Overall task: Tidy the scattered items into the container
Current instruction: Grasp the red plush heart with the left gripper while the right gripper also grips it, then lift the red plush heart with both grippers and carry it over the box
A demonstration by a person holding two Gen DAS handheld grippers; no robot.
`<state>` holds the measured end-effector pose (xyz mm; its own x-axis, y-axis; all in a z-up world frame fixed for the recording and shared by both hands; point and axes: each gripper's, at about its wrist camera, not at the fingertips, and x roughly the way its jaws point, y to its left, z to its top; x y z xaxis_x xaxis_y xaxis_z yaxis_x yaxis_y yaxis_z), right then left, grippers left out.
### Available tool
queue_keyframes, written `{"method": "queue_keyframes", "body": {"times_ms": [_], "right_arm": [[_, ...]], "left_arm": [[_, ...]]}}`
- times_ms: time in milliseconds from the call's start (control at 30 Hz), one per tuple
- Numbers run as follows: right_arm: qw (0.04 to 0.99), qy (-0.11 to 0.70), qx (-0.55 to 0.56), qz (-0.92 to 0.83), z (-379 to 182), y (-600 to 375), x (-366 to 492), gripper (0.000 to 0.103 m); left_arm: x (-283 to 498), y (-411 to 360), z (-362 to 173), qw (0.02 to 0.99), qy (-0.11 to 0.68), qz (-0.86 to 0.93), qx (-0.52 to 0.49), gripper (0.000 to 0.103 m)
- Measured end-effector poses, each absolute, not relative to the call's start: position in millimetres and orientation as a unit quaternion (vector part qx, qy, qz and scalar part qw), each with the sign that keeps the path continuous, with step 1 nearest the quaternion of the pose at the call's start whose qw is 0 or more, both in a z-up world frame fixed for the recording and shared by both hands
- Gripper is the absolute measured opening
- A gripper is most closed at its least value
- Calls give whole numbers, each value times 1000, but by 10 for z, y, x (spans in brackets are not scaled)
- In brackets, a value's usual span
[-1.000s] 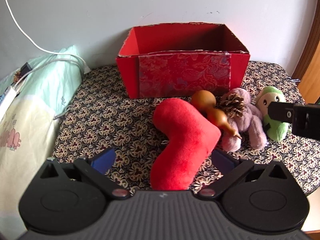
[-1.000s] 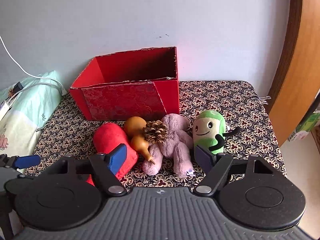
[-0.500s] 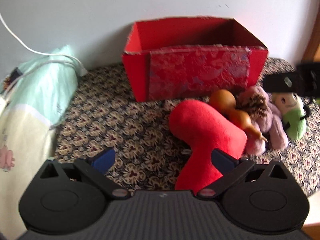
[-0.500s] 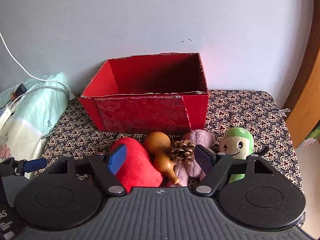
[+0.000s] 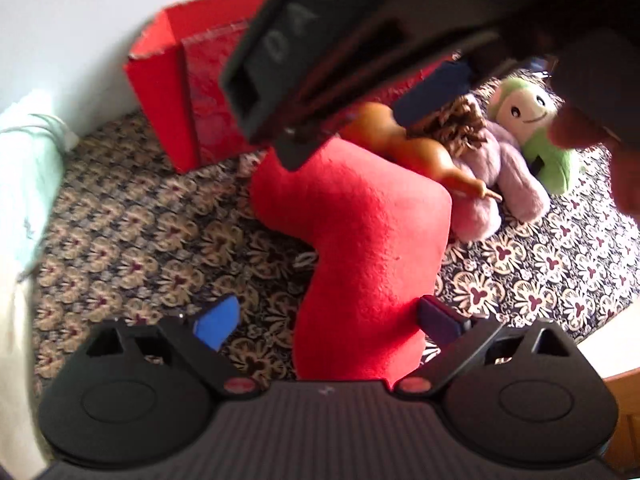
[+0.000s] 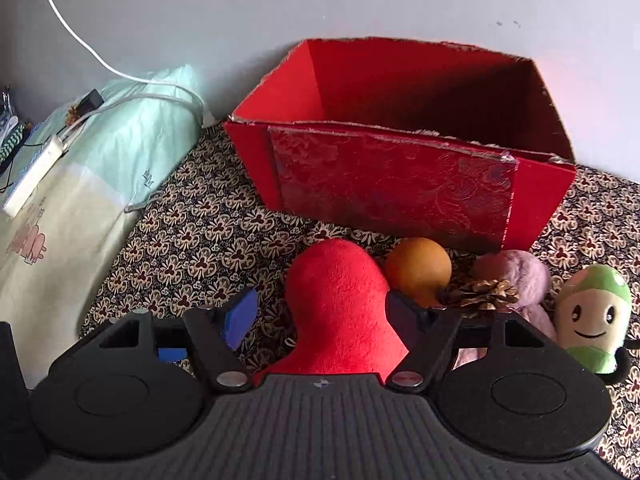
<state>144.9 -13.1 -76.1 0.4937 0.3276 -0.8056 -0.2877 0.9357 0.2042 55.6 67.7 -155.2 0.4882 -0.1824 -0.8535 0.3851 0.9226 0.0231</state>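
Close the right gripper [image 6: 318, 314] squarely on the red plush [image 6: 340, 304], which already sits between its spread, unclenched jaws, then lift it clear of the gourd [image 6: 418, 270] at 1 o'clock. The left gripper [image 5: 328, 320] is released too, straddling the plush's lower end. The plush is a soft, bent, bright-red shape lying at 6 o'clock from the red box [image 6: 400, 184].

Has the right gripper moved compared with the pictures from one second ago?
Yes. In the right wrist view, the right gripper now straddles the red plush, and the red box looms larger, so it shifted left and forward. Jaws open.
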Motion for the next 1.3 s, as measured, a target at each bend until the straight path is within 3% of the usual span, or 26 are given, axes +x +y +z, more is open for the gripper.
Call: {"method": "queue_keyframes", "body": {"times_ms": [133,333,533,767,1067,1300], "right_arm": [[851,495,14,173,-916,-86,1645,74],[826,535,-6,180,-1154,-34,1805,74],[815,552,-4,175,-1336,-22,1897,78],[820,545,11,175,-1296,-84,1895,62],[852,482,70,192,-607,-188,1809,53],[894,400,85,182,119,-200,2027,52]], "left_arm": [[573,679,-1619,850,483,-183,101,97],[585,680,-1702,831,504,-218,88,75],[565,678,-1759,831,501,-225,92,68],[540,785,-1587,836,489,-236,83,60],[499,1085,-834,871,408,-257,92,60],[945,1126,-221,900,335,-264,88,60]]}}
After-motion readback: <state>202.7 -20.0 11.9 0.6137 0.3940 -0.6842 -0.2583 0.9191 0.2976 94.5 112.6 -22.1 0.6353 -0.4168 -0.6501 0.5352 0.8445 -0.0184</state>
